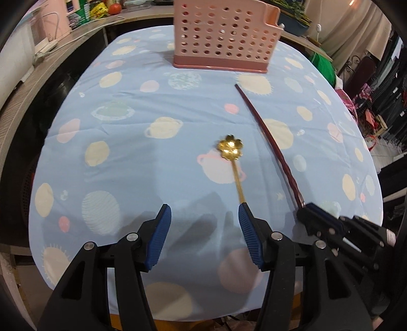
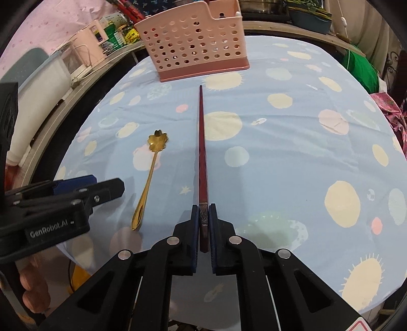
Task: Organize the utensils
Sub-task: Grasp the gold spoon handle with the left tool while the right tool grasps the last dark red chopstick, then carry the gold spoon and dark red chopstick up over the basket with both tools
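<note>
blue planet-print tablecloth [image 1: 127, 142] | tomato [image 1: 116, 8] | green cloth [image 2: 361, 68]

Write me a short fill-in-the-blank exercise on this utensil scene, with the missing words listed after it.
1. The right gripper is shut on the dark red ____.
2. The gold metal spoon has a bowl shaped like a ____.
3. The open left gripper hovers near the spoon's ____ end.
4. The pink perforated plastic utensil holder stands on the ____ planet-patterned tablecloth.

Missing words: chopsticks; flower; handle; blue
</note>
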### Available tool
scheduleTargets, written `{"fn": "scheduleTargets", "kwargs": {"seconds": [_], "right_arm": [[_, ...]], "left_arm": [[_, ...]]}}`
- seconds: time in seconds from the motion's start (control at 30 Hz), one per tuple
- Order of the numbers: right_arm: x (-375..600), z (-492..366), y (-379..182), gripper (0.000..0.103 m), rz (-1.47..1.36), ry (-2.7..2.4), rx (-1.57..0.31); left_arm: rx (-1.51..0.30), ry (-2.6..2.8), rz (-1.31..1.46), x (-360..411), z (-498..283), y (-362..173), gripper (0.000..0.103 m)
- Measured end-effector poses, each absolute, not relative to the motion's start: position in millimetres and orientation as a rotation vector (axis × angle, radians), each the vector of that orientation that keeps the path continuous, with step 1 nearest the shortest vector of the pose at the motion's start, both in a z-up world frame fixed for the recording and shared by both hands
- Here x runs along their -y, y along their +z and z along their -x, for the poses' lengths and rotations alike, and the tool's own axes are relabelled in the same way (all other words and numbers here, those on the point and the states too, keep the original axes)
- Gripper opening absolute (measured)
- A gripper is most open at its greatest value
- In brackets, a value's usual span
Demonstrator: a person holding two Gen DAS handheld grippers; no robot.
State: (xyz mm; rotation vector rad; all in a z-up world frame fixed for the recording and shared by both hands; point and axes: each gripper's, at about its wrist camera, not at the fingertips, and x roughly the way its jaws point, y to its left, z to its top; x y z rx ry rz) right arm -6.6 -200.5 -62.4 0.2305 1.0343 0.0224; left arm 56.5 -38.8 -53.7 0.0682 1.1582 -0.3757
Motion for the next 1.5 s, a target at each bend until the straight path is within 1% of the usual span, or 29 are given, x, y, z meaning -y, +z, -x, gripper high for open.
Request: {"fn": "scheduleTargets", "kwargs": {"seconds": [0.03,0.3,0.43,0.47,0.5,0.6,0.63,0.67,0.9,1.33,1.4,1.47,1.5], "right_arm": [[203,6,-63,0.007,-0.24,0.018,-1.035],[211,7,-66,0.007,-0.267,0.002,-1.039],[211,7,-67,0.007,-0.27,0.004,-1.041],[211,7,-67,0.007,-0.27,0.005,-1.04],[211,7,-67,0.007,-0.271,0.006,-1.04],[211,8,-67,0.007,-0.271,0.009,-1.04],[210,8,-67,0.007,-0.272,0.01,-1.04],[210,8,-67,0.007,-0.271,0.01,-1.04],[212,11,-58,0.007,-0.276,0.013,-1.019],[228,7,-5,0.007,-0.307,0.01,-0.879],[233,4,7,0.007,-0.316,0.008,-0.848],[237,1,18,0.007,-0.322,0.007,-0.819],[239,-1,23,0.007,-0.323,0.006,-0.804]], "left_arm": [[-1.166,-0.39,-0.065,41,-55,-55,0.055],[-1.214,-0.45,-0.078,60,-46,-68,0.054],[-1.204,-0.446,-0.087,60,-41,-68,0.046],[-1.201,-0.446,-0.092,61,-39,-68,0.041],[-1.201,-0.447,-0.096,61,-38,-68,0.038],[-1.197,-0.447,-0.105,61,-36,-68,0.024],[-1.199,-0.447,-0.1,60,-37,-68,0.013],[-1.204,-0.449,-0.094,58,-38,-68,0.01],[-1.187,-0.443,-0.062,52,-40,-59,0.01],[-1.053,-0.415,0.015,32,-58,1,0.009],[-1.031,-0.41,0.026,29,-63,10,0.009],[-1.015,-0.404,0.031,27,-68,17,0.001],[-1.005,-0.4,0.033,25,-71,22,0.001]]}}
